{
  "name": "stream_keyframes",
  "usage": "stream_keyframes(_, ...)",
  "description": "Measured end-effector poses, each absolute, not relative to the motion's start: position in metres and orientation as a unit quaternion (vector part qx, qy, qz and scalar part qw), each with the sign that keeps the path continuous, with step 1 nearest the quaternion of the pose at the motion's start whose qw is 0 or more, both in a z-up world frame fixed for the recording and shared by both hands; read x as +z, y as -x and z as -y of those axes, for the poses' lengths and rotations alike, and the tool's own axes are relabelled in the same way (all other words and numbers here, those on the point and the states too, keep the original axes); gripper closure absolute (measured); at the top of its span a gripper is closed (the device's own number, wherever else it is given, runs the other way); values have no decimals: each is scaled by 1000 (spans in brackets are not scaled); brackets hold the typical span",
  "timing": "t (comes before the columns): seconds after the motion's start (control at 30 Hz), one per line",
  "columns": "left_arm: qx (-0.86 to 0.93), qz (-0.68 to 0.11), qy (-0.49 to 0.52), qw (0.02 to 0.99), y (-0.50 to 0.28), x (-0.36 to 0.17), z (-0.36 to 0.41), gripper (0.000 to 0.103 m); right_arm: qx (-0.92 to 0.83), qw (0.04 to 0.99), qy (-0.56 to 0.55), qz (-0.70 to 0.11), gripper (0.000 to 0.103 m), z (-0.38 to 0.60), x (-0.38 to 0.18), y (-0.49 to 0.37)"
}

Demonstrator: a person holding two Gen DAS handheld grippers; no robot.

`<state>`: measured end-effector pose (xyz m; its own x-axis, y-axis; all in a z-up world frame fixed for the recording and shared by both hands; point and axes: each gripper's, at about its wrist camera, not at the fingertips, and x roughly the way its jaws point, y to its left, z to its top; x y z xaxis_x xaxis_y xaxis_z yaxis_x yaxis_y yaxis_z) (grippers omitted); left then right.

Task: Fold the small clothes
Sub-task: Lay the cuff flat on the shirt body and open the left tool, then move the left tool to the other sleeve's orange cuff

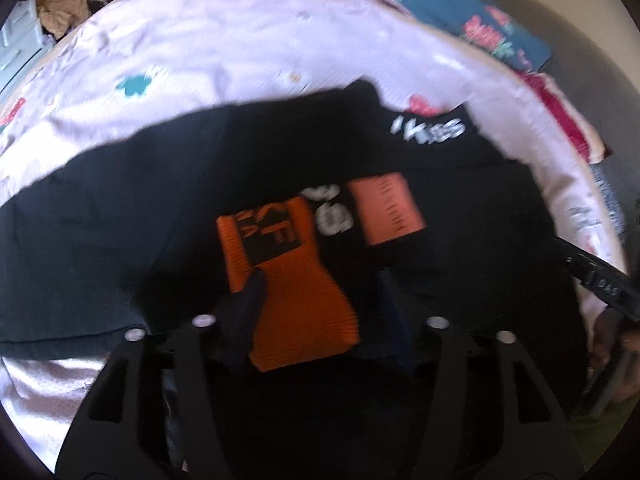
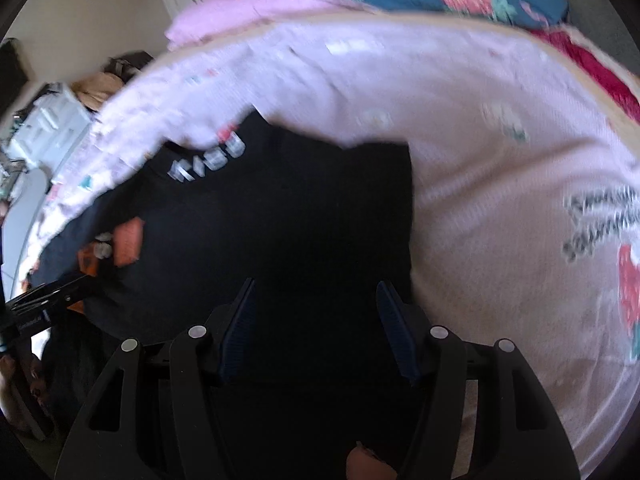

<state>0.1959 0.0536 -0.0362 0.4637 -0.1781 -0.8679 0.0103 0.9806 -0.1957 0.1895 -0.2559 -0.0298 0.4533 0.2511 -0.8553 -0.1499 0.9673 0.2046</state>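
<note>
A small black shirt (image 1: 160, 208) with white lettering (image 1: 434, 130) and orange and pink patches lies spread on the pink bedspread (image 1: 200, 48). My left gripper (image 1: 320, 280) hovers just over its orange print (image 1: 296, 280), fingers wide apart with nothing between them. In the right wrist view the same shirt (image 2: 280, 216) fills the middle, and my right gripper (image 2: 316, 312) is open over its plain black part, blue pads (image 2: 240, 324) apart and empty. The right gripper's tip shows at the right edge of the left wrist view (image 1: 600, 280).
A blue floral pillow (image 1: 460, 12) and a pink blanket (image 2: 248, 12) lie at the head of the bed. A red cloth (image 2: 592, 64) lies at the right edge. A dresser with piled clothes (image 1: 60, 12) stands at the far left.
</note>
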Motion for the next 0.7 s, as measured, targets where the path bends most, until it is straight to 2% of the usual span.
stream_keyframes(0.07, -57, -515, 78, 852, -195, -40, -54, 51, 118, 848, -44, -515, 44, 254, -35, -190)
stream_keyframes(0.17, -66, -509, 76, 855, -192, -38, -54, 43, 114, 851, -24, -512, 43, 248, -33, -187)
stream_keyframes(0.27, -64, -505, 74, 858, -189, -32, -53, 42, 120, 854, -31, -505, 38, 249, -29, -185)
stream_keyframes(0.33, -58, -501, 73, 861, -187, -27, -54, 27, 125, 859, -36, -495, 31, 250, -23, -183)
stream_keyframes(0.4, -53, -490, 69, 868, -185, -19, -54, 23, 124, 867, -38, -481, 22, 250, -15, -181)
stream_keyframes(0.47, -46, -483, 63, 872, -182, -13, -54, 10, 125, 875, -41, -466, 15, 249, -7, -180)
stream_keyframes(0.57, -39, -478, 65, 875, -179, -6, -58, 9, 124, 887, -57, -440, 6, 250, 5, -179)
stream_keyframes(0.7, -30, -484, 82, 870, -182, -3, -66, 9, 130, 899, -67, -413, 4, 245, 17, -176)
